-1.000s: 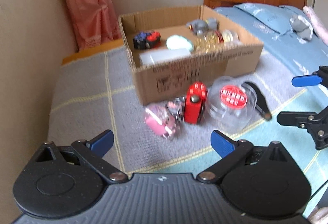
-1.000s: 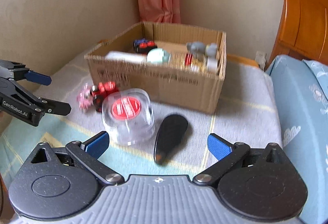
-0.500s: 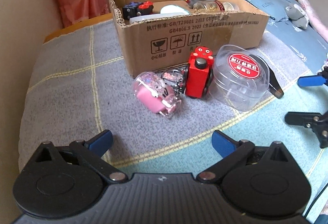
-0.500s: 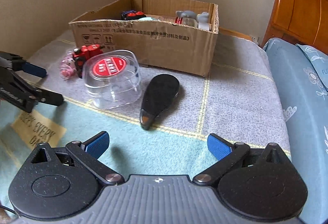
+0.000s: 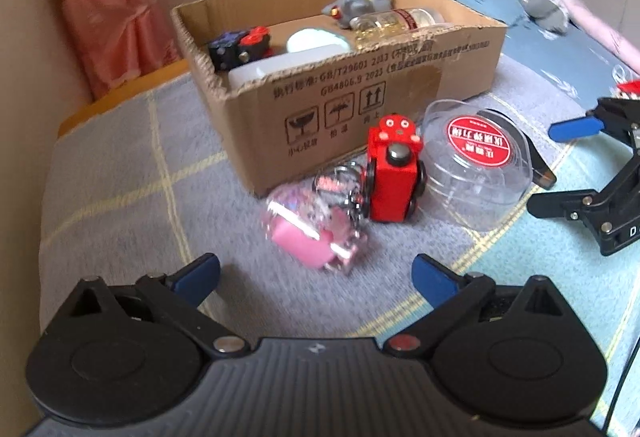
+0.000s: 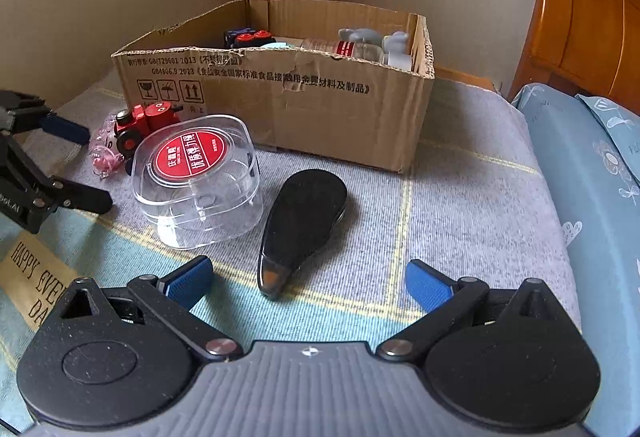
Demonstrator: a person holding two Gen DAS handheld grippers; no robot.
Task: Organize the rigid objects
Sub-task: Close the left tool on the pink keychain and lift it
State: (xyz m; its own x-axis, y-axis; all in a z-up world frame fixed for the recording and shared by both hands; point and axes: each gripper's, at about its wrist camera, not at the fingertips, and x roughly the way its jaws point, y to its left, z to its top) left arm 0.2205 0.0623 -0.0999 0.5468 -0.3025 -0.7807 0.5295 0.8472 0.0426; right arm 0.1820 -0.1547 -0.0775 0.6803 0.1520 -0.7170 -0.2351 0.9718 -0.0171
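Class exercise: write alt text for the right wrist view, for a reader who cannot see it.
An open right hand-held gripper hovers over a bed, just short of a black paddle-shaped object. Beside that sit a clear plastic tub, a red toy train and a filled cardboard box.

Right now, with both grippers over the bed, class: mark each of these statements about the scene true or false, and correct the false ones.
1. The red toy train lies inside the cardboard box. False: it stands outside, in front of the box.
2. The clear plastic container has a red round label on top. True.
3. The right gripper is shut on the black paddle-shaped object. False: its jaws stand open, with nothing gripped.
4. The left gripper is open and empty. True.
5. A clear bottle lies inside the box. True.
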